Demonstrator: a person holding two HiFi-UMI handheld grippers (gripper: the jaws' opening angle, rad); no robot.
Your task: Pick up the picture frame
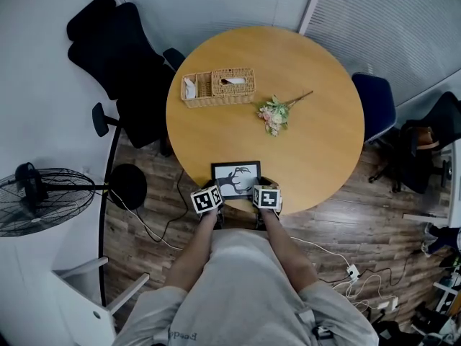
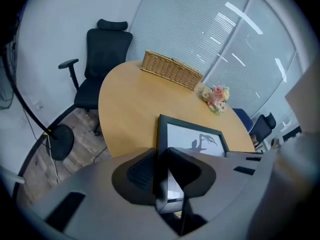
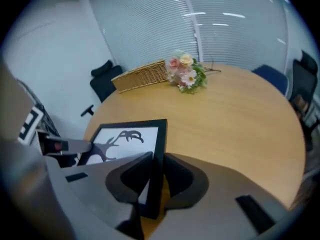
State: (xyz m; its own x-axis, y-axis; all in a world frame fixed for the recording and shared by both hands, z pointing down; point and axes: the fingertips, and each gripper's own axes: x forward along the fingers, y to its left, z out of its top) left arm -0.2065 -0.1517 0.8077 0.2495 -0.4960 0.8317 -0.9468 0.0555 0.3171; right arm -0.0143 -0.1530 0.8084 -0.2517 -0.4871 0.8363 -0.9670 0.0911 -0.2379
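The picture frame, near corners hidden, is pinched by the left tongs and right tongs on the counter.

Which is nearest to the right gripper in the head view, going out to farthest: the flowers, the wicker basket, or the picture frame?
1. picture frame: gripped by the right gripper, at the table's near edge.
2. flowers: mid-table, beyond the gripper.
3. wicker basket: farther back, to the left.
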